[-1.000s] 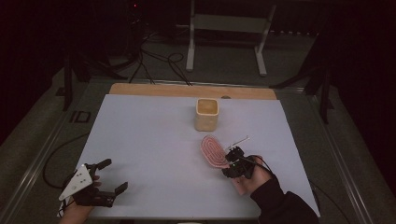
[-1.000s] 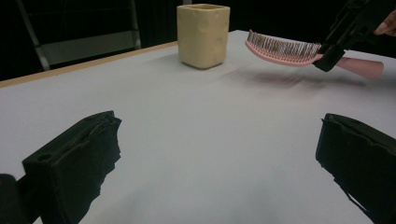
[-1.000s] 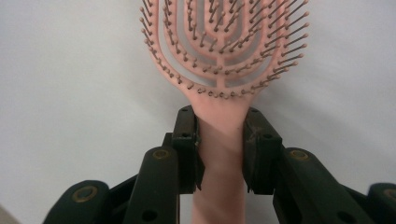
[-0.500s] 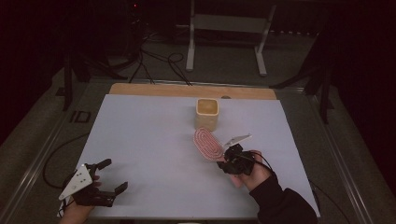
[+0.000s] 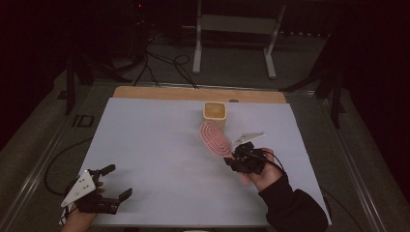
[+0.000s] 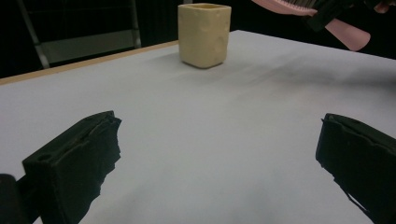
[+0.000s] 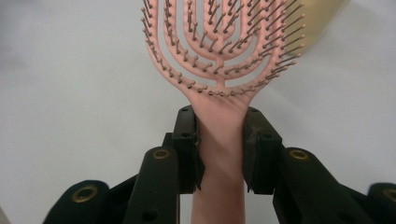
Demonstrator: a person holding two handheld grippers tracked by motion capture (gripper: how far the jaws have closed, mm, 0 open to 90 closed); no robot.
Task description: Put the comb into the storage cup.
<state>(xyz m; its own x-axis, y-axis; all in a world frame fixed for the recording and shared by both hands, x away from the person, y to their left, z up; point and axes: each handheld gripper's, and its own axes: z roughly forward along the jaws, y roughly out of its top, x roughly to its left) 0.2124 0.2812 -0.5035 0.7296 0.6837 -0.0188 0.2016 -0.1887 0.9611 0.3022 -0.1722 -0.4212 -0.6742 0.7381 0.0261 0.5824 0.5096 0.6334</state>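
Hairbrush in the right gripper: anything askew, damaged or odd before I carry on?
Nothing stands out. The pink hairbrush sits squarely in the right gripper, jaws clamped on its handle, bristles looking intact. The beige cup stands upright on the table. The left gripper rests open, holding nothing.

The room is dark. A white table top (image 5: 159,145) with a wooden far edge (image 5: 193,93) occupies the centre of the frame. A grey metal stand (image 5: 234,24) sits at upper centre; black cables (image 5: 164,65) cross the floor at upper left.
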